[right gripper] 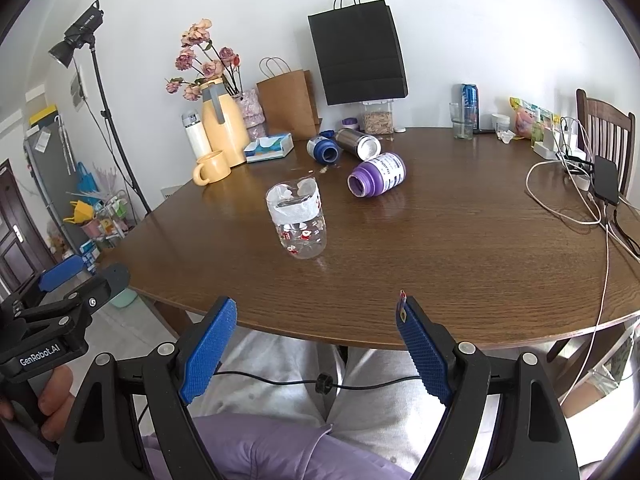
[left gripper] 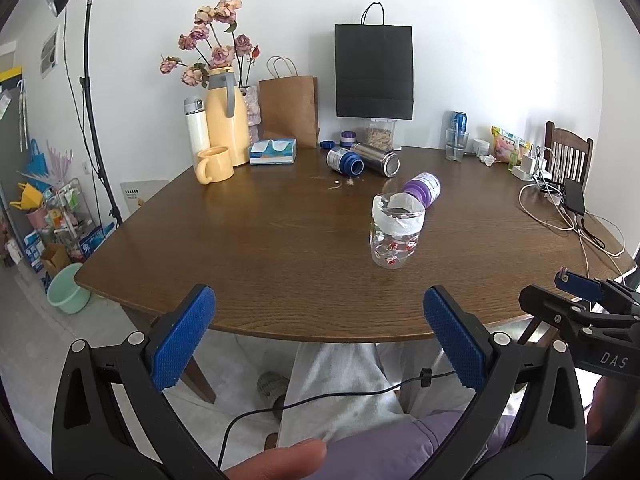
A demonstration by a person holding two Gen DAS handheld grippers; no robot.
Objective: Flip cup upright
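A clear plastic cup [left gripper: 395,231] with a white band near its rim and small red prints stands upright on the brown wooden table [left gripper: 256,248], mouth up. It also shows in the right wrist view [right gripper: 298,220]. My left gripper [left gripper: 320,336] is open and empty, held back at the table's near edge, well short of the cup. My right gripper [right gripper: 316,344] is open and empty, also at the near edge. Each gripper shows at the side of the other's view, the right one [left gripper: 580,300] and the left one [right gripper: 68,280].
A purple bottle [right gripper: 377,174], a blue bottle [right gripper: 323,149] and a steel flask [right gripper: 358,143] lie on their sides behind the cup. A yellow mug [left gripper: 214,165], yellow jug, tissue box, paper bags and glass stand at the back. Cables [right gripper: 576,200] lie at the right.
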